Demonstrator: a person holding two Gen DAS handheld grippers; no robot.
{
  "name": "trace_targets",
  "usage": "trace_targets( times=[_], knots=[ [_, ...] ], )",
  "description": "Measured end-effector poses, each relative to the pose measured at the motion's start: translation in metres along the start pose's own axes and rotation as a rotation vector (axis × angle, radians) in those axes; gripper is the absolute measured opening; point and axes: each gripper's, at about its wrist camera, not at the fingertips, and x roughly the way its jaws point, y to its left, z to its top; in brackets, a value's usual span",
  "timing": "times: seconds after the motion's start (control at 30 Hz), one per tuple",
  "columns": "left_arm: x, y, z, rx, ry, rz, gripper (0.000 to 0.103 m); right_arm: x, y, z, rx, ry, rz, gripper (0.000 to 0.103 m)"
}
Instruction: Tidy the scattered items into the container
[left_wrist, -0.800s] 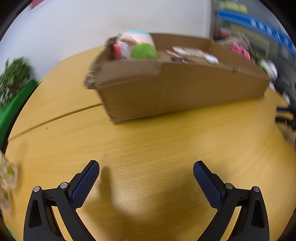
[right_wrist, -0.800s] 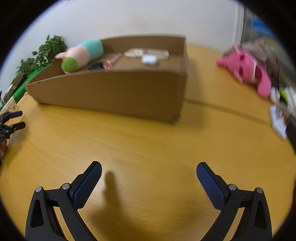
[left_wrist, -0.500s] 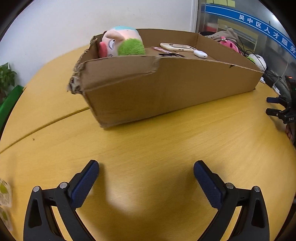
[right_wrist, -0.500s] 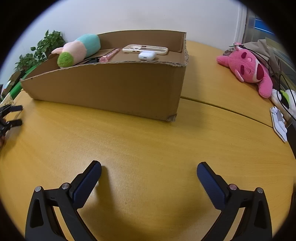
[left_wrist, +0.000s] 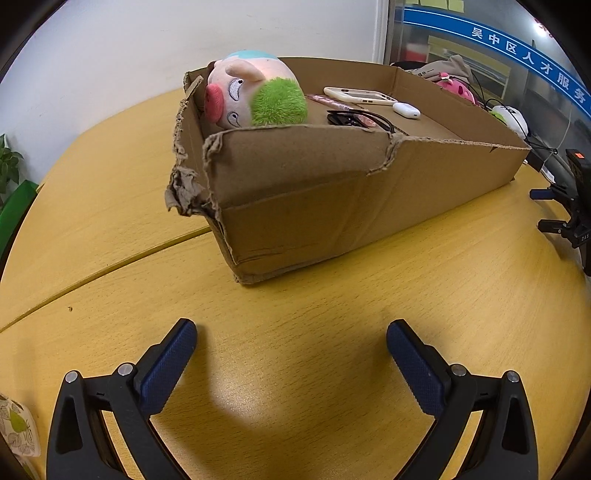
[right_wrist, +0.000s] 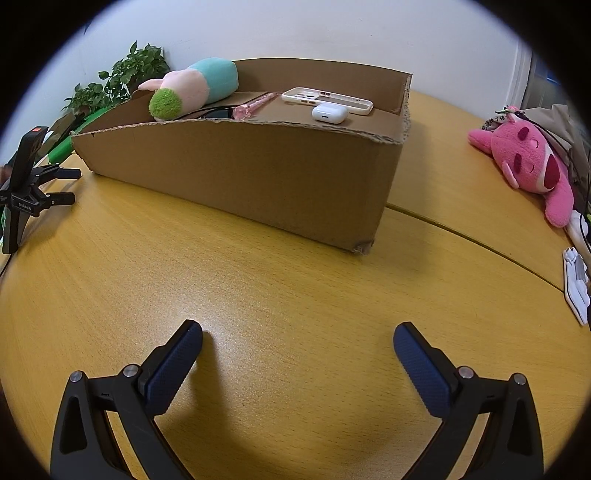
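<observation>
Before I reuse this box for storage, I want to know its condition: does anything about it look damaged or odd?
Yes. The brown cardboard box has a ragged, torn corner at its left end in the left wrist view, where the board is crumpled and peeling. The front wall's top edge is also ripped unevenly. The items inside look undisturbed.

black hand-held gripper (left_wrist: 291, 334), blue pads (left_wrist: 168, 365)

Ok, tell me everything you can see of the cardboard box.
The cardboard box is brown, open-topped and shallow, sitting flat on the yellow table. One corner is torn and frayed. Inside lie a plush toy, sunglasses, a pink pen, a phone case and an earbud case. Neither hand-held gripper touches it.
</observation>
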Motion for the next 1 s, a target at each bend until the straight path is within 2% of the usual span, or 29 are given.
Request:
trace_targets(
  times=[1.0],
  knots=[
    [0.0078, -0.0021, 0.0052, 0.037, -0.006, -0.027, 0.103, -0.002, 0.0004, 0.0008, 0.002, -0.002, -0.005, 0.103]
  ],
)
